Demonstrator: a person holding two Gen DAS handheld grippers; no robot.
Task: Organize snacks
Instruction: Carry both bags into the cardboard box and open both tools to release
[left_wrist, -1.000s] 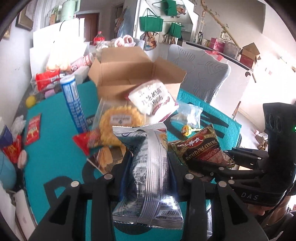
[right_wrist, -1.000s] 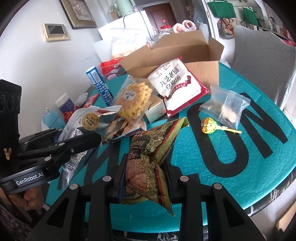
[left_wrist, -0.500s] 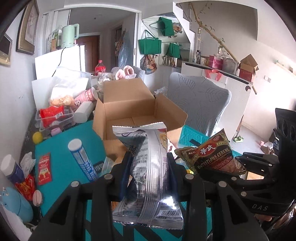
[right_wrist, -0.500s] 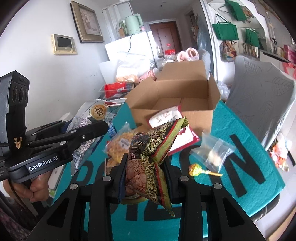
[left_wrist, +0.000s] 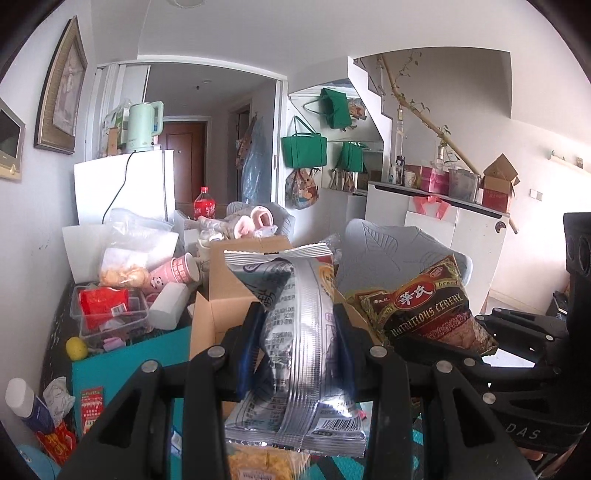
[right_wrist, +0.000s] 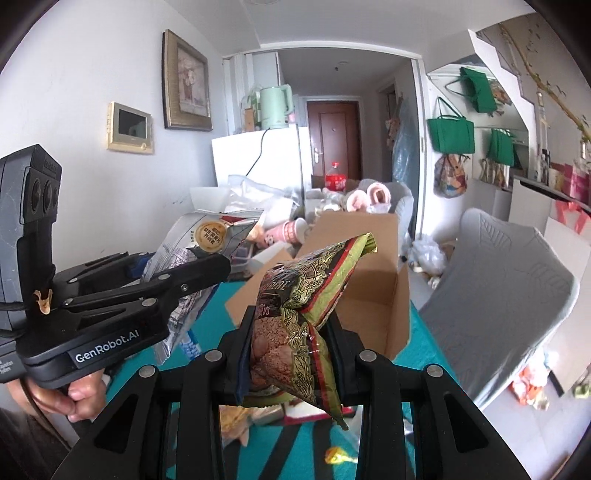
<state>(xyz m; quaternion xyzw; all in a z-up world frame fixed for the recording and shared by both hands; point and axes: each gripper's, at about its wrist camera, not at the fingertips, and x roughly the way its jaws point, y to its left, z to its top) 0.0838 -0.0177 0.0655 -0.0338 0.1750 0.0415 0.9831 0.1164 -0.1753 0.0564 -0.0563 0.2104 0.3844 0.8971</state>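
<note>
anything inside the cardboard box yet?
In the right wrist view the cardboard box shows only bare inner walls and a bit of floor. The cereal packet in the right gripper hides its near left part.

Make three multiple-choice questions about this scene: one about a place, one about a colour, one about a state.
1. Where is the cardboard box?
A. on the teal table
B. on the grey chair
C. on the floor

2. What colour is the kettle on the white fridge?
A. red
B. pale green
C. black

3. What is the state of the right tool?
A. open and empty
B. shut on the cereal bag
C. lying on the table

Answers:
1. A: the box stands on the teal table.
2. B: the kettle's body is pale green.
3. B: both fingers press the cereal bag, which hangs clear of the table.
</note>
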